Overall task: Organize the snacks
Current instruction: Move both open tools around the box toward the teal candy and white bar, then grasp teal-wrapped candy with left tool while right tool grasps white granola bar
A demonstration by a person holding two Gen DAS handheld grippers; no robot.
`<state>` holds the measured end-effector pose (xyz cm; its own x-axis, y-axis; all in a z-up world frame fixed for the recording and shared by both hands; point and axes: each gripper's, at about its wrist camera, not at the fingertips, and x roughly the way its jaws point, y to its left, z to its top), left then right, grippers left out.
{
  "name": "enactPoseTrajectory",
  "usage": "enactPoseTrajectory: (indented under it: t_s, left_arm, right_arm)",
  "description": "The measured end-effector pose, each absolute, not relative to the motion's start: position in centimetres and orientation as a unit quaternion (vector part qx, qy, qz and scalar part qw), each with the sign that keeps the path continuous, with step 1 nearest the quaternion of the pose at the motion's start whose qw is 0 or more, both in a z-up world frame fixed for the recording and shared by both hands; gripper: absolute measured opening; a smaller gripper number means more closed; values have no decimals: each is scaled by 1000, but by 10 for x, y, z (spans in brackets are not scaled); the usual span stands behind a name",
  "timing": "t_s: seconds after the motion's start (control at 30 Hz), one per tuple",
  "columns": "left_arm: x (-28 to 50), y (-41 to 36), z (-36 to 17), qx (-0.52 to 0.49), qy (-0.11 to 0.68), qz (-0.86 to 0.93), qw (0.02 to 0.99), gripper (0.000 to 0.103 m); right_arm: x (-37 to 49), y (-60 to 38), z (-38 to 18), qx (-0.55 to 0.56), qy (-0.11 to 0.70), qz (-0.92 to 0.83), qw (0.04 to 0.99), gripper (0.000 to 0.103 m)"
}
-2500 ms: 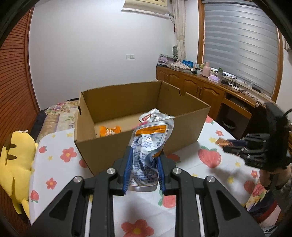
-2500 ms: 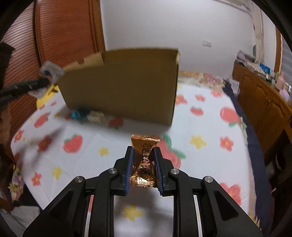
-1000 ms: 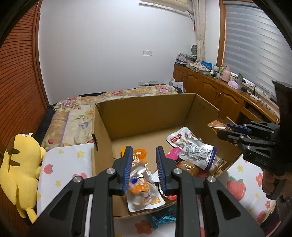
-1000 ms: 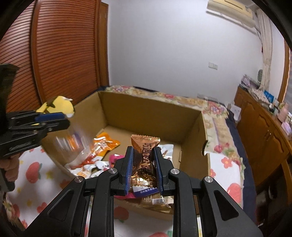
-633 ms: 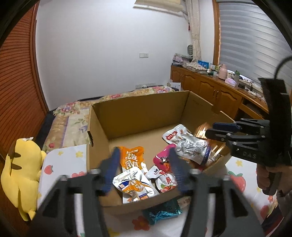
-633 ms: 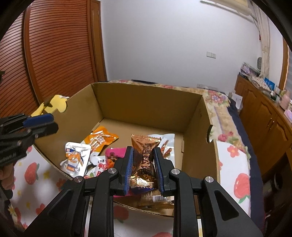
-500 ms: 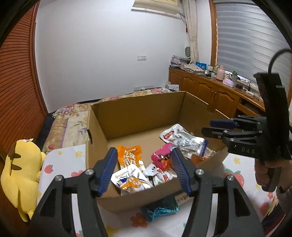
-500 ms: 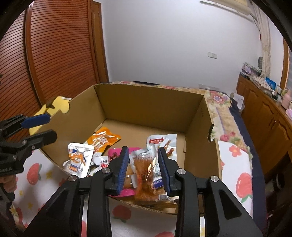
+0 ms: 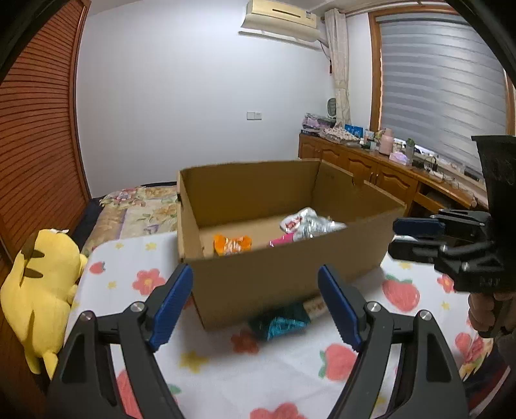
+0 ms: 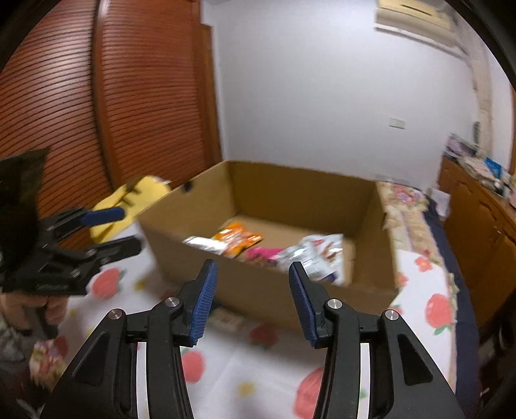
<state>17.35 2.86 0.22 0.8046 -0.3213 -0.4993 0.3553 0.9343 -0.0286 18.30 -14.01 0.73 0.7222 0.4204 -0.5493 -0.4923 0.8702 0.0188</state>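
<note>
The left gripper [image 9: 254, 303] and the right gripper [image 10: 252, 298] both hovered before the cardboard box [image 9: 283, 274], their jaws opening with nothing between them. Snack packets lay inside the box, among them an orange packet [image 9: 233, 244] and a silver pouch [image 9: 311, 223]. A teal wrapper [image 9: 280, 321] sat on the floral tablecloth [image 9: 258, 370] against the box's near wall.

White walls [image 9: 180, 96] are framing the room, an air conditioner [image 9: 280, 19] hanging high, slatted wooden doors [image 9: 35, 129] standing left, blinds [image 9: 441, 93] covering the window above wooden cabinets [image 9: 364, 167], a quilted bed [image 9: 135, 209] lying behind.
</note>
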Motion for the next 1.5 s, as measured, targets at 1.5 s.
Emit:
enactPoseTrajectory:
  t_s: [1.5]
  left_arm:
    - [166, 48, -57, 11, 316, -167, 934, 80]
  right_arm:
    - [230, -79, -79, -173, 413, 333, 830, 27]
